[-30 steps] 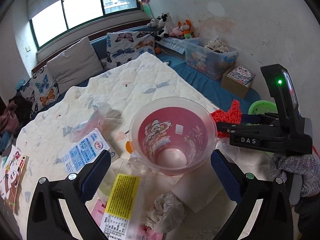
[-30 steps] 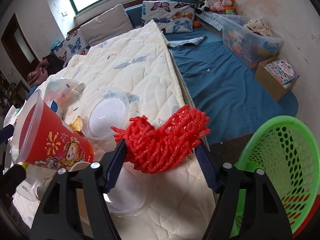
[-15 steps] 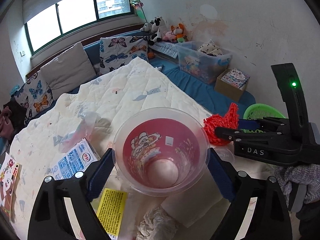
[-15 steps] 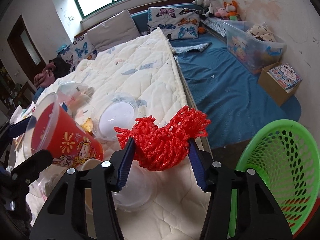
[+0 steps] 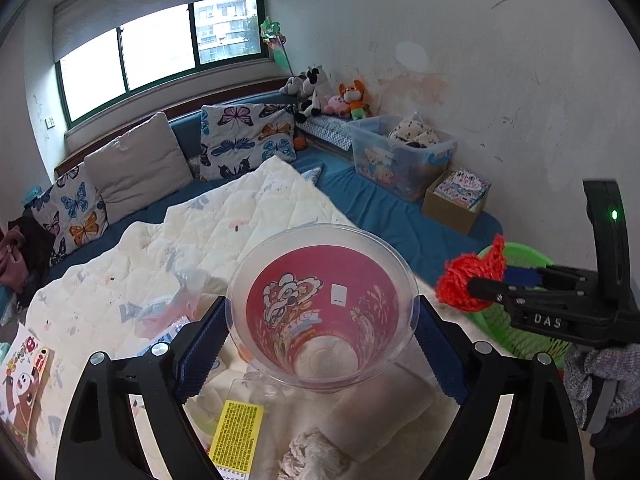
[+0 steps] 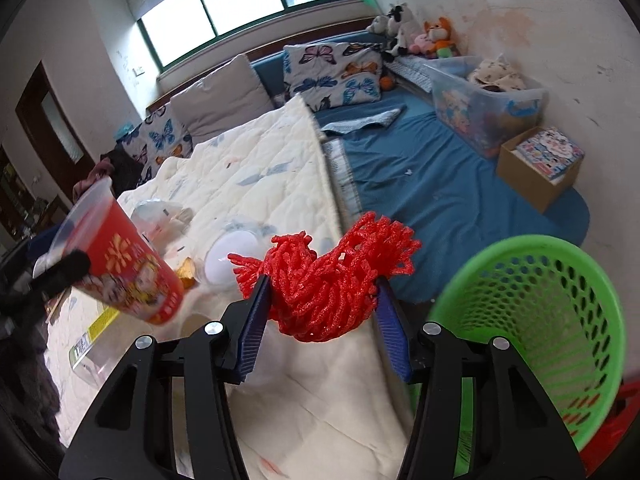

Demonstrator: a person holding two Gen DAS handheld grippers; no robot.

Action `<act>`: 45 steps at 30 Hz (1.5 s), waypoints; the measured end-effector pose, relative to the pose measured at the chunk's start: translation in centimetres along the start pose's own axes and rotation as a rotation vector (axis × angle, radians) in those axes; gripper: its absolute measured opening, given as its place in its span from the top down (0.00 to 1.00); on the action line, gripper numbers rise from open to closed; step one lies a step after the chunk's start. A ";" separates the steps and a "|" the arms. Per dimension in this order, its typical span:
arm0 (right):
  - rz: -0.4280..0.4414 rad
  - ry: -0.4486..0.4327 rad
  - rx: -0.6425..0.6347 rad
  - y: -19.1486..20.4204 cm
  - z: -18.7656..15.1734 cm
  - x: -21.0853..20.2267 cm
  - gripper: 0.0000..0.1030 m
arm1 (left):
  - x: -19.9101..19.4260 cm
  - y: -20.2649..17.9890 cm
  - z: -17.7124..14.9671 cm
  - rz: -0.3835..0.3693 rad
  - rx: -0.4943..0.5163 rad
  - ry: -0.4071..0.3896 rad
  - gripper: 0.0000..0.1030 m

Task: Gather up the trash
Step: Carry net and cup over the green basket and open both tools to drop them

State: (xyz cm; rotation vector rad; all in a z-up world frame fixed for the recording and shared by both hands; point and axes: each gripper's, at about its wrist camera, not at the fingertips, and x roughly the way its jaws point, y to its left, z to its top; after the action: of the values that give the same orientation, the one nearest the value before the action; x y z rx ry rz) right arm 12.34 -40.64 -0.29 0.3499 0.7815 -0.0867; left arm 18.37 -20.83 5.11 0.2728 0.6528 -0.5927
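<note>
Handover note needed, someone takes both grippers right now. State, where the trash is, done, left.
Left gripper: jaws just closed in, pads against the red plastic cup, cup lifted off the quilt.
Right gripper: jaws just closed in, shut on the red foam net, carried near the green basket.
Done: both items gripped. Inside of the basket only partly visible, so I cannot tell what is already in it.
Left: drop net and cup into the basket. Then the quilt litter: crumpled tissue, yellow-label wrapper, clear lid, clear bag.
</note>
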 end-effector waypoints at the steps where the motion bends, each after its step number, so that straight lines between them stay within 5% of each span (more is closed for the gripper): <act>1: -0.013 -0.002 0.005 -0.5 -0.2 -0.4 0.49 | -0.4 -0.3 0.4 -0.012 -0.002 -0.008 0.16; 11: -0.231 0.093 0.135 -11.2 -5.8 -1.9 0.46 | -0.9 -6.9 2.3 -0.161 0.044 -0.036 0.16; 17: -0.264 0.125 0.220 -15.5 -8.3 -1.7 0.35 | 1.1 -11.9 2.8 -0.224 0.093 -0.006 0.16; 23: -0.261 0.116 0.248 -16.7 -9.3 -2.3 0.25 | 3.5 -15.6 2.7 -0.266 0.138 0.038 0.16; 45: -0.331 -0.076 0.239 -16.9 -12.5 -11.6 0.20 | 11.2 -26.1 0.6 -0.363 0.207 0.250 0.15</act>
State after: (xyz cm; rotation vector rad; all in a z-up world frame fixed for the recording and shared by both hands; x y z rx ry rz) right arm -7.80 -52.91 -4.99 0.4375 0.7498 -0.5046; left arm 10.27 -46.77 -3.03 0.4303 0.8925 -0.9875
